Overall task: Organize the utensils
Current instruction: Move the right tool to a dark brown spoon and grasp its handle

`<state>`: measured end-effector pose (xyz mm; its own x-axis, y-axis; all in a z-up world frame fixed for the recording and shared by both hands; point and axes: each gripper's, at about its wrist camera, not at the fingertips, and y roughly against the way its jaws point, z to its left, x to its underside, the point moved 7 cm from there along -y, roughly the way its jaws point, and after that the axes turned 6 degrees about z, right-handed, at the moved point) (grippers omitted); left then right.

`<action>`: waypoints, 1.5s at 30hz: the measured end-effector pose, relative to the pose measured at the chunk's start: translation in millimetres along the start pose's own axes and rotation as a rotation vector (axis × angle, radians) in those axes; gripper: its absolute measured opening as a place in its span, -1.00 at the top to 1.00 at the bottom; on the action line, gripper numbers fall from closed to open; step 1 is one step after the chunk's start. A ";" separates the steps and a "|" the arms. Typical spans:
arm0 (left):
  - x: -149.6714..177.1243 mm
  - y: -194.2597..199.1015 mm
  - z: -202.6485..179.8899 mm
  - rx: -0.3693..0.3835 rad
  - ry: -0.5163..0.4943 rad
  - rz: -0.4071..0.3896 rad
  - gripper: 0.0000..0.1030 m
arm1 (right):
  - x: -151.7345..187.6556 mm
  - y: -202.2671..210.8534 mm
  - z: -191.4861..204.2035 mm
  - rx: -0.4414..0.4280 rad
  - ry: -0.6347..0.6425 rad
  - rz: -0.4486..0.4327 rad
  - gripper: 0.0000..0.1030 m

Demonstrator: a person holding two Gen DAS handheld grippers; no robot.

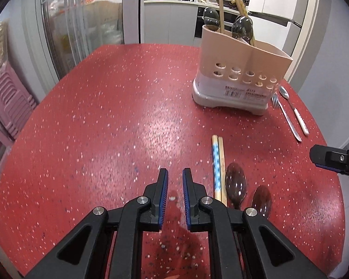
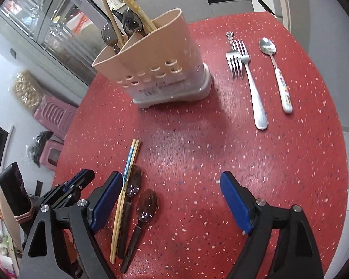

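Utensils lie scattered on a red speckled table (image 1: 104, 107), with a beige utensil holder (image 1: 239, 69) standing at its far right on a pale perforated base. Inside the holder stand dark spoons (image 1: 242, 26) and wooden chopsticks (image 1: 221, 7), leaning up out of its far compartments. Just right of the holder, in the right wrist view, two metal forks (image 2: 242, 58) lie partly overlapped, the longer one's handle pointing toward the near edge, and beside them on the right lies a metal spoon with a white patterned handle (image 2: 276, 69), apart from the forks. Nearer, a pair of chopsticks (image 2: 128, 176), one with a blue-and-white patterned upper part, lies side by side, and touching or just beside them on the right are two dark translucent spoons (image 2: 146, 204) with dark handles pointing to the near edge. The left claw (image 1: 175, 179) hovers over bare table just left of the chopsticks, its blue pads drawn nearly together with only a narrow gap and nothing between them. The right claw (image 2: 169, 188) is spread wide and released, gripping nothing; its left pad sits right against the chopsticks and the two dark spoons lie within its span, while its right pad is over bare table.
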<state>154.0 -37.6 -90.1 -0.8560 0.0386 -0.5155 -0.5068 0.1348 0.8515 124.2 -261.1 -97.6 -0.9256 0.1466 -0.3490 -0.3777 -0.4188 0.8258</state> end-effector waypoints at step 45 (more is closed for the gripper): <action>18.3 -20.8 17.2 0.059 -0.118 0.132 -1.00 | 71.0 -68.8 80.3 0.420 0.254 0.185 0.26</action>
<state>150.6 -22.6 -118.9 -0.8950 0.1755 -0.4102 -0.3807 0.1787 0.9072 82.4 -149.9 -143.7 -0.9622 -0.1395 -0.2338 -0.2342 -0.0138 0.9721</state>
